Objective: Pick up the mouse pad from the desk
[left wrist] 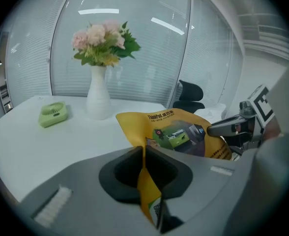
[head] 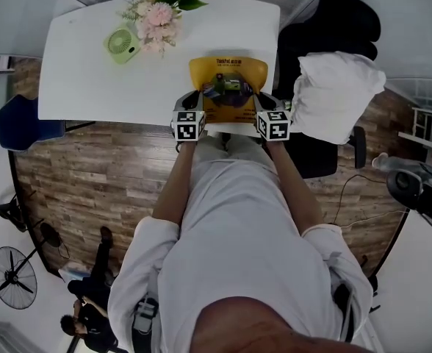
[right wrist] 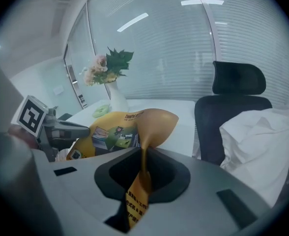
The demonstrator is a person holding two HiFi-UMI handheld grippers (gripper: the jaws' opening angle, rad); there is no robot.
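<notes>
A yellow mouse pad (head: 229, 85) with a printed laptop picture hangs lifted off the white desk (head: 91, 72), its near edge raised. My left gripper (head: 198, 113) is shut on its near left corner, and in the left gripper view the pad (left wrist: 176, 134) runs up from the pinched jaws (left wrist: 145, 167). My right gripper (head: 264, 113) is shut on the near right corner; the pad (right wrist: 120, 127) curls up from its jaws (right wrist: 144, 168). Each gripper shows in the other's view, the right one (left wrist: 233, 128) and the left one (right wrist: 61, 129).
On the desk's far side stand a white vase of flowers (head: 157, 13) and a small green fan (head: 121, 44). A black office chair (head: 326, 43) draped with white cloth (head: 333, 94) stands right of the desk. A floor fan (head: 14, 274) is at lower left.
</notes>
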